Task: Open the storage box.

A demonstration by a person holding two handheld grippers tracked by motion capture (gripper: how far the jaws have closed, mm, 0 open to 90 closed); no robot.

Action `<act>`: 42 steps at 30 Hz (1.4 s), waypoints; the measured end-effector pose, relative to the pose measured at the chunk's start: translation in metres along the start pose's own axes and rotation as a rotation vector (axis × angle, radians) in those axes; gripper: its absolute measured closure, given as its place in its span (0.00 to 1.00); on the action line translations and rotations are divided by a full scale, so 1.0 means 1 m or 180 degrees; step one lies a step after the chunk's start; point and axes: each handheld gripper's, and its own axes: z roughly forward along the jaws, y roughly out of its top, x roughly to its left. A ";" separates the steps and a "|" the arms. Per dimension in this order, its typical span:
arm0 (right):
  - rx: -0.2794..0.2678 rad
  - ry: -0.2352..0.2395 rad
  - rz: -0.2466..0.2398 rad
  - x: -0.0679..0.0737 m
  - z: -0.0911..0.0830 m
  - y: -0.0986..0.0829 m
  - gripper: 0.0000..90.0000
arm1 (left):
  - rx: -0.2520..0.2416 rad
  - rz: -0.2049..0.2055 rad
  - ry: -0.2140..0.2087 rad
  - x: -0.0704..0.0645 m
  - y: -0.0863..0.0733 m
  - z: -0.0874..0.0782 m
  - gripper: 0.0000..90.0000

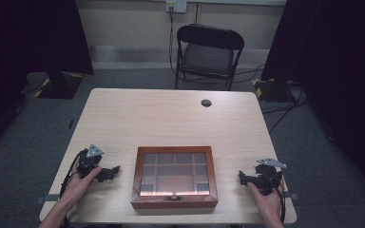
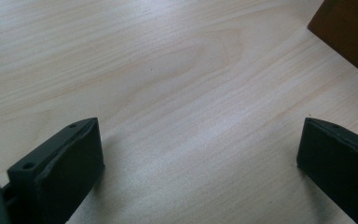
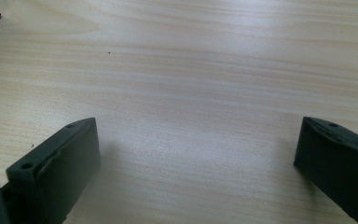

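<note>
Wooden glass-lidded box [image 1: 175, 177] at the near middle of the tabletop [image 1: 171, 114], closed, long axis left to right, clasp on the near face. Left hand-held gripper [image 1: 113, 171] just left of the box, right hand-held gripper [image 1: 242, 176] a little farther off on its right, both low over bare wood and pointing inward at it, so left slightly nearer. Jaws of both spread wide, gripping nothing; a brown box corner at the edge of each gripper view.

The table [image 1: 171, 118] is seen from above, facing forward; its wood [image 2: 177, 84] is viewed closely by both gripper views; the box [image 1: 175, 176] corner [image 2: 349, 32] is shared.
</note>
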 end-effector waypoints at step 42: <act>-0.0439 0.2326 -0.1057 0.095 -0.054 0.055 0.71 | -0.0006 -0.0033 0.0014 -0.001 0.000 0.000 0.00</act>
